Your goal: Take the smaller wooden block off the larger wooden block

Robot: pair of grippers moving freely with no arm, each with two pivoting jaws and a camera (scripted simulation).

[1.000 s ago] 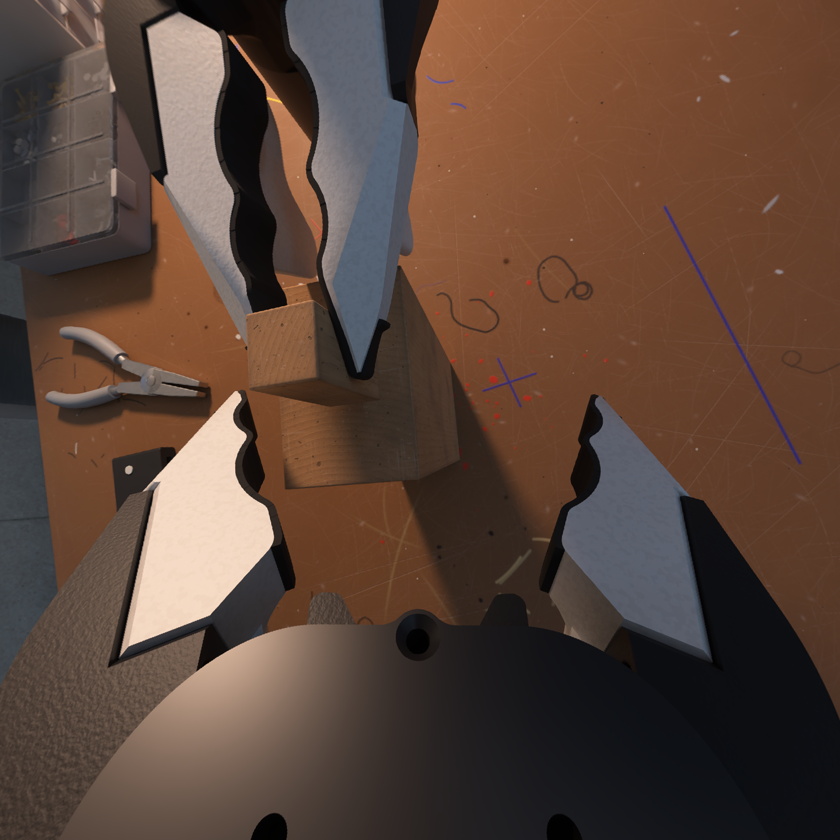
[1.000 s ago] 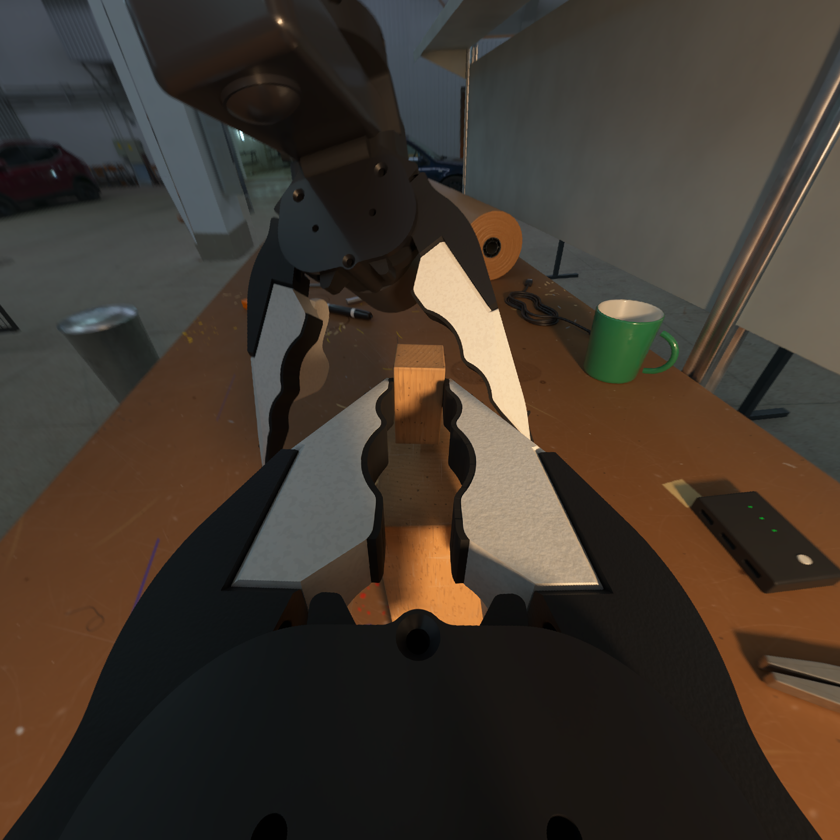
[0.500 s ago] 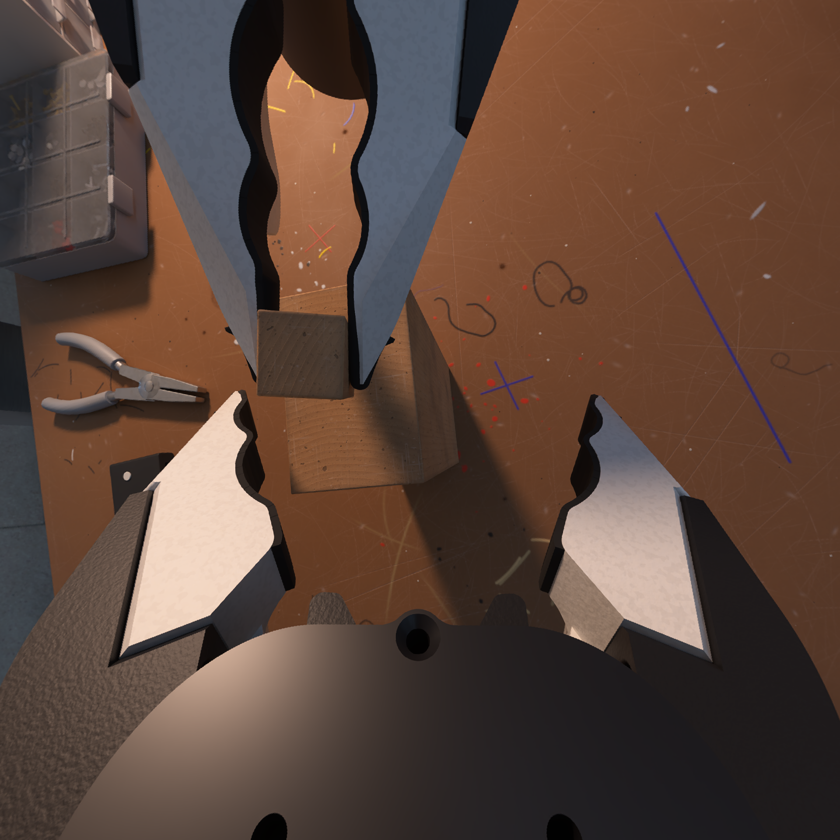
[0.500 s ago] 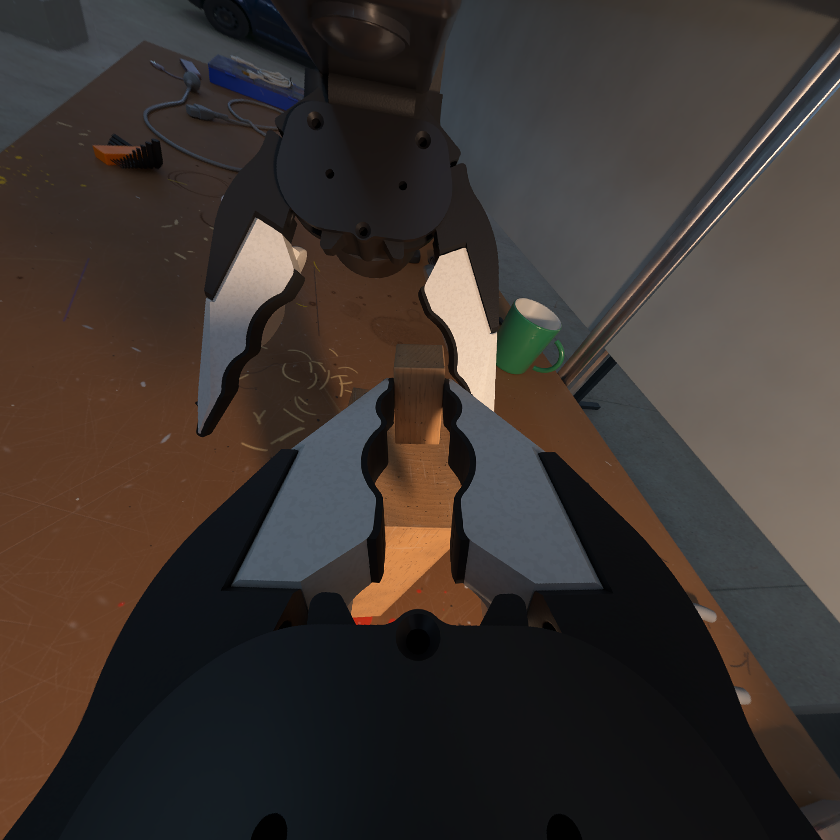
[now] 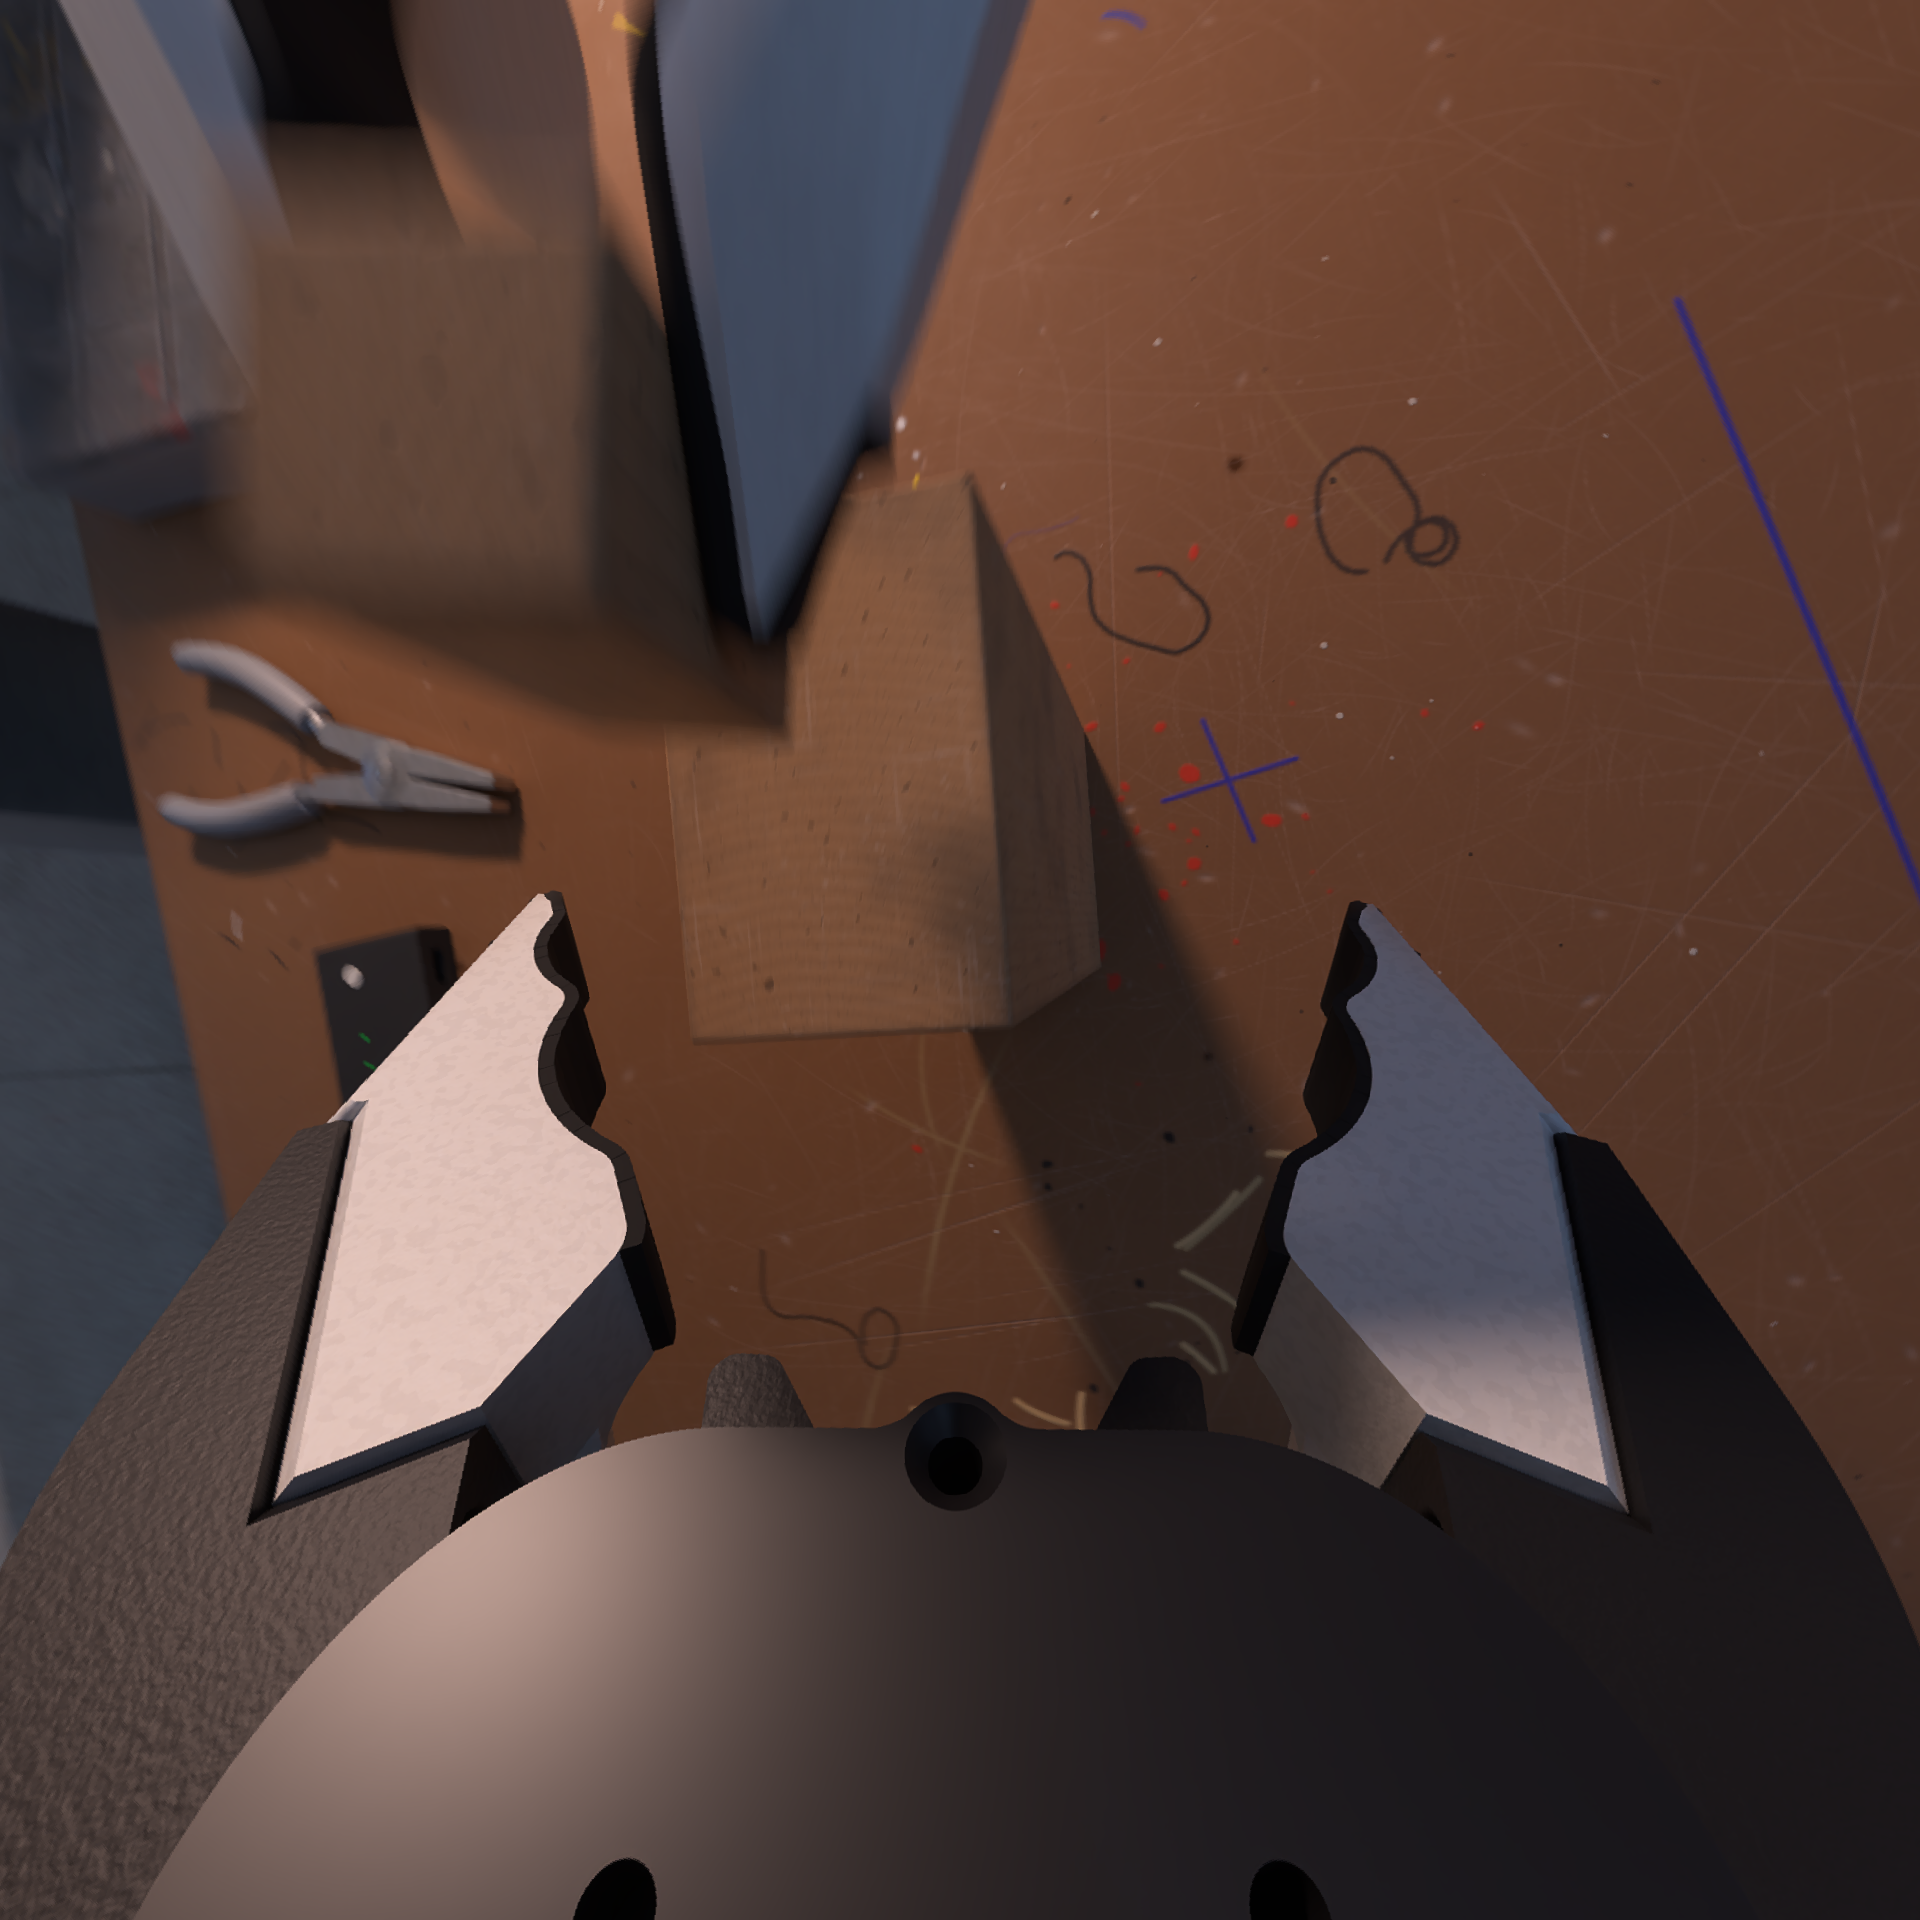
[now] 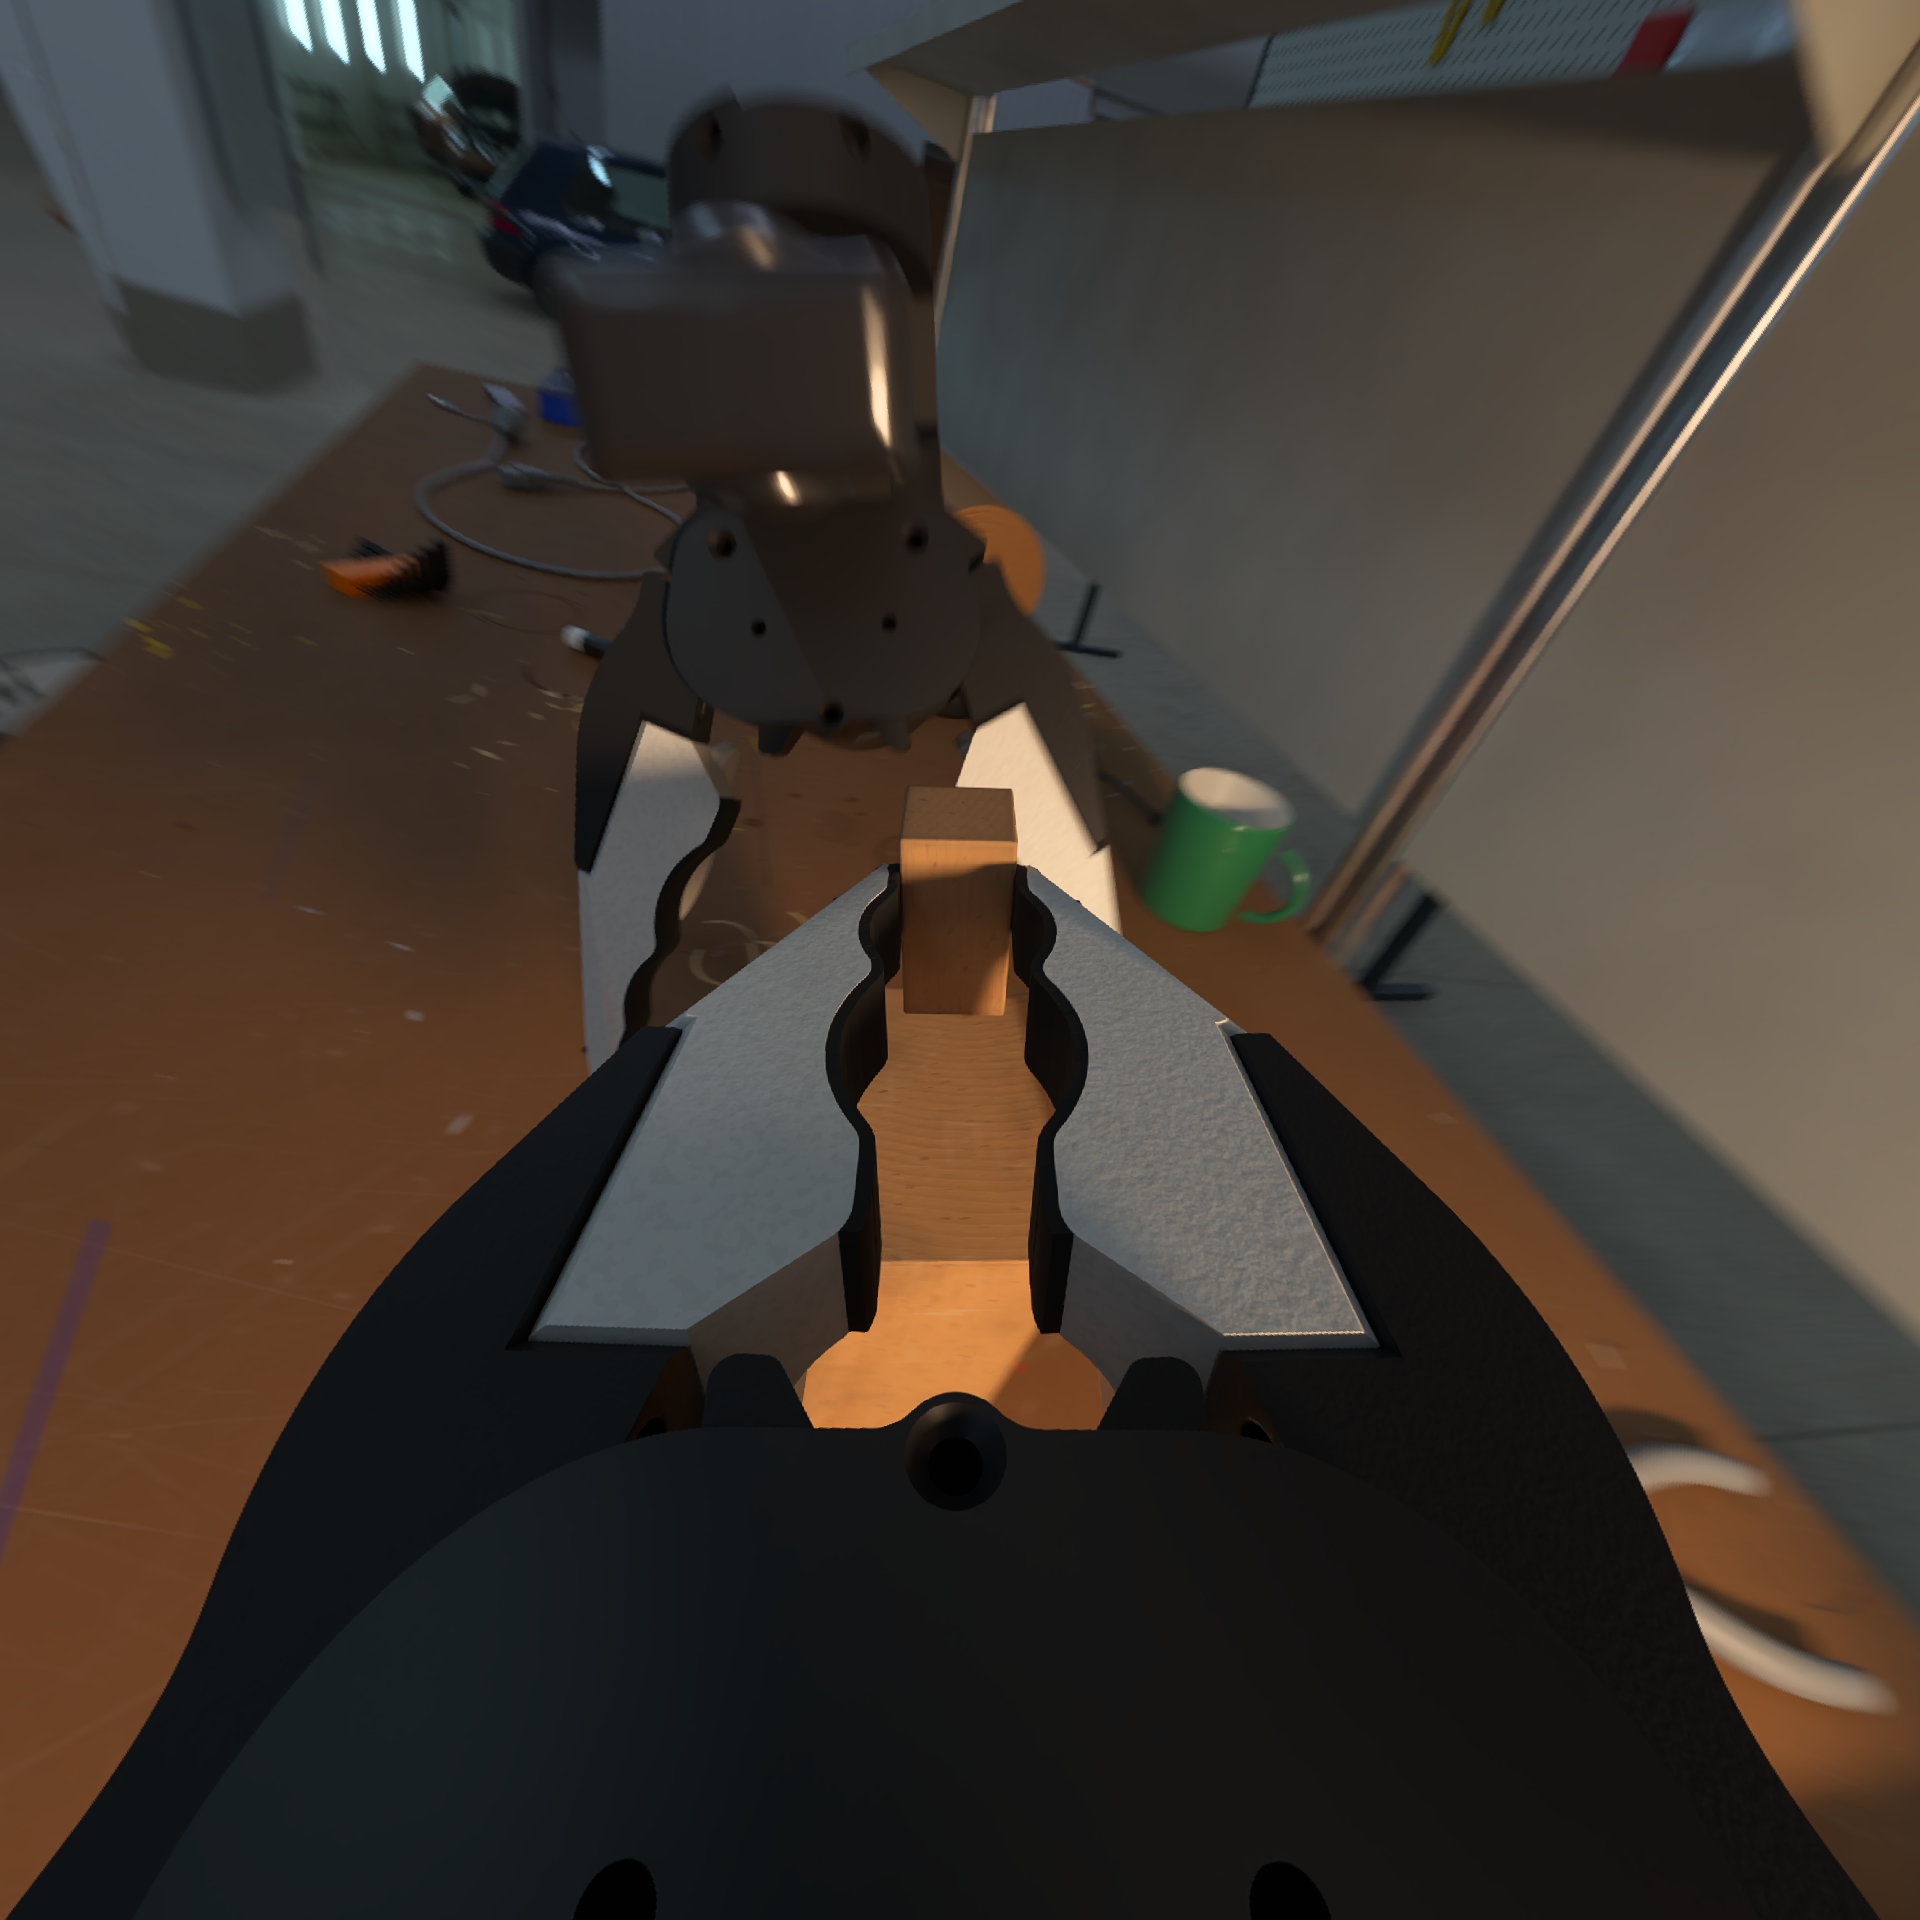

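My stock, largest first. Workbench [image 5: 1455, 312]: brown, scratched, pen-marked. My left gripper [image 5: 956, 925]: jaws spread wide, gripping nothing, hovering above the larger wooden block [image 5: 883, 862], which sits on the bench at 12 o'clock from its fingertips. My right gripper [image 6: 956, 883]: jaws narrow, pinching the smaller wooden block [image 6: 956, 904] between its tips; in the left wrist view that block [image 5: 436, 416] shows blurred at 10 o'clock from the larger one, though I cannot tell whether they touch. Green mug [image 6: 1216, 852]: 2 o'clock. Pliers [image 5: 322, 748]: 9 o'clock.
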